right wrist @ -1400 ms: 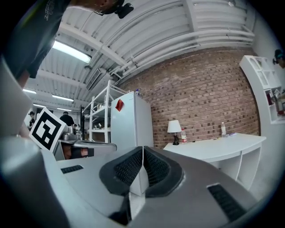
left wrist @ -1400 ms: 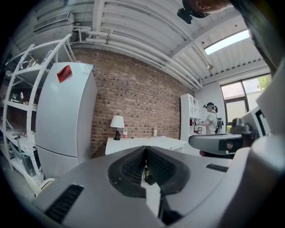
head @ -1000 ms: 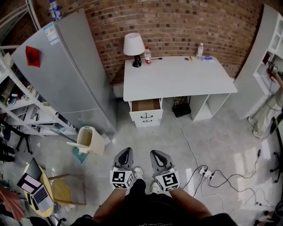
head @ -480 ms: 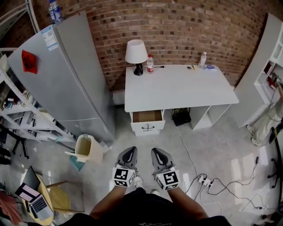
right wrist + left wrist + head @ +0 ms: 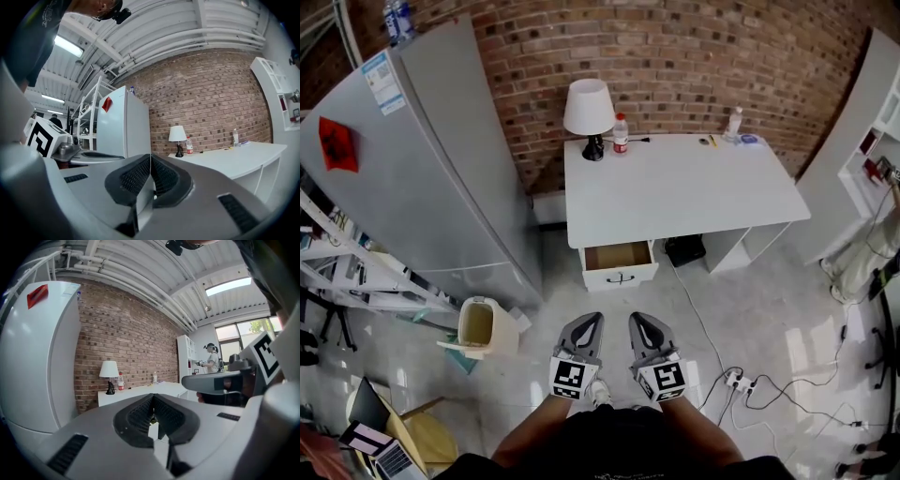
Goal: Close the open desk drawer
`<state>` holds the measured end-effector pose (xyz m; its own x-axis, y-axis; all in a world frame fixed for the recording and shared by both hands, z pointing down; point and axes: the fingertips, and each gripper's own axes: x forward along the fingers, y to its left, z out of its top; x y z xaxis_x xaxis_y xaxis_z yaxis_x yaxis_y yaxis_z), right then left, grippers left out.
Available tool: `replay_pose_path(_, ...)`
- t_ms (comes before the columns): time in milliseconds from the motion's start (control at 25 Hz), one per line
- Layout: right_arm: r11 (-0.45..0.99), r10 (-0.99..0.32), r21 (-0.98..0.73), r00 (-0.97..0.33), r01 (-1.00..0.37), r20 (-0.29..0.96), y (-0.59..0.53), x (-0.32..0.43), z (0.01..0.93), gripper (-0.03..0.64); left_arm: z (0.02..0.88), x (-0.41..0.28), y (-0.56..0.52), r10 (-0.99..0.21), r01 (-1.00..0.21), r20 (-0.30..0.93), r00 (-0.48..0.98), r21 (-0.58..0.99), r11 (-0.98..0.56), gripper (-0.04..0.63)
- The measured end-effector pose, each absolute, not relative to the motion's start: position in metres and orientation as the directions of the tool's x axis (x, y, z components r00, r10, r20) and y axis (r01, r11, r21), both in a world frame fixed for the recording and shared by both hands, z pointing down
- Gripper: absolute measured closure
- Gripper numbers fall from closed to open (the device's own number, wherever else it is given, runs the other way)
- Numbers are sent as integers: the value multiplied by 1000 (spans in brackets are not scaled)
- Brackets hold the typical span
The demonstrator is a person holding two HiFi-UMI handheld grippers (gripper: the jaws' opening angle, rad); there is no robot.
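Open drawer (image 5: 619,256) under the bench (image 5: 694,187)
Your left hand-held gripper (image 5: 589,320) and right hand-held gripper (image 5: 641,320) are closed (empty); push its front squarely.

Looking at a loft-style studio workroom, part office, part home mock-up: facing a bare brick wall (image 5: 694,56) at twelve o'clock with a white surface (image 5: 675,183) and lamp (image 5: 588,108) against it, seeing a tall fridge (image 5: 422,178) at ten, white shelving (image 5: 862,122) at two, a power strip (image 5: 734,380) and loose cables (image 5: 787,380) at four, a laptop (image 5: 380,445) at eight, exposed pipes (image 5: 136,284) overhead.
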<state>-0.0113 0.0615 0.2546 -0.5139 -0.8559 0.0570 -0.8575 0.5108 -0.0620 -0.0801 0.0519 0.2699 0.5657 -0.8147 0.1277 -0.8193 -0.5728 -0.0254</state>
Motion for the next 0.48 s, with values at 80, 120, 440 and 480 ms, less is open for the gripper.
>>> replay_pose_path(80,503,-861,-45,-505,-863,70,53,-15,256,588,270,-80,46,-797,-802,126,590,-22,-597,588)
replay_pose_path(120,496,-864,-47,-498,-867,69,50,-16,255,588,271,-79,42,-791,-796,128,598,-17,-605,588)
replay_pose_path(440,464,-881,-67,-468,-883,72,29,-6,259,588,287,-67,26,-757,-769,155,635,29,-639,588)
replay_pose_path(480,464,-881,-70,-468,-883,74,25,-3,262,588,290,-65,23,-757,-770,158,634,32,-637,588)
